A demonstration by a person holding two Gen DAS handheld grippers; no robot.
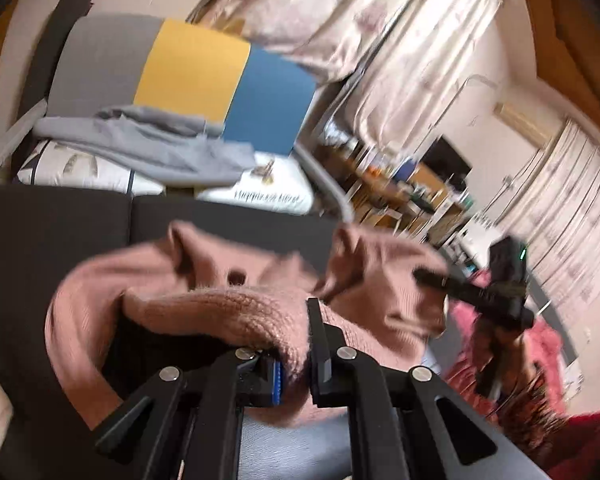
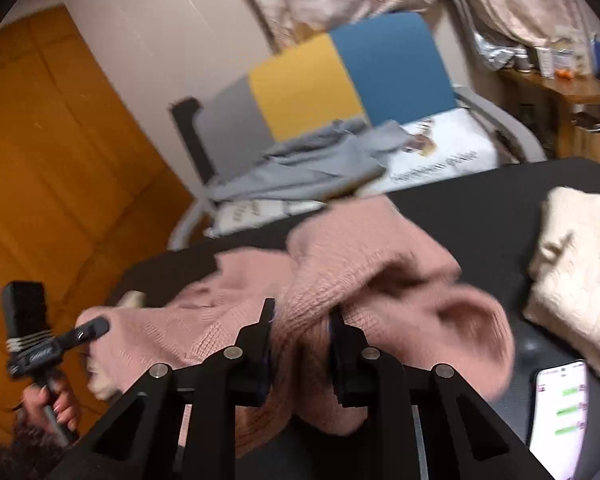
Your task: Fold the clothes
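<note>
While both our hands are raised over the dark worktop [image 2: 480, 216], we have the pink knitted sweater [image 2: 340, 280] bunched between them, part of it lifted and part trailing on the surface. Our left gripper [image 1: 296, 344] has its fingers [image 1: 320, 344] clamped on a thick fold of the pink knit, which bulges over the blue pad. Our right gripper [image 2: 300, 332] likewise has its fingers [image 2: 342, 344] pressed onto a gathered roll of the same sweater. From the left wrist view, the right gripper shows at the far edge of the sweater; both pictures are blurred. A cream knitted garment [image 2: 572, 280] lies folded on the worktop to the right, and a lit phone [image 2: 560, 408] sits just beside it. Behind the worktop stands a chair [image 2: 340, 80] with a grey, yellow and blue back, and grey clothing [image 2: 300, 168] is heaped on its seat.
</note>
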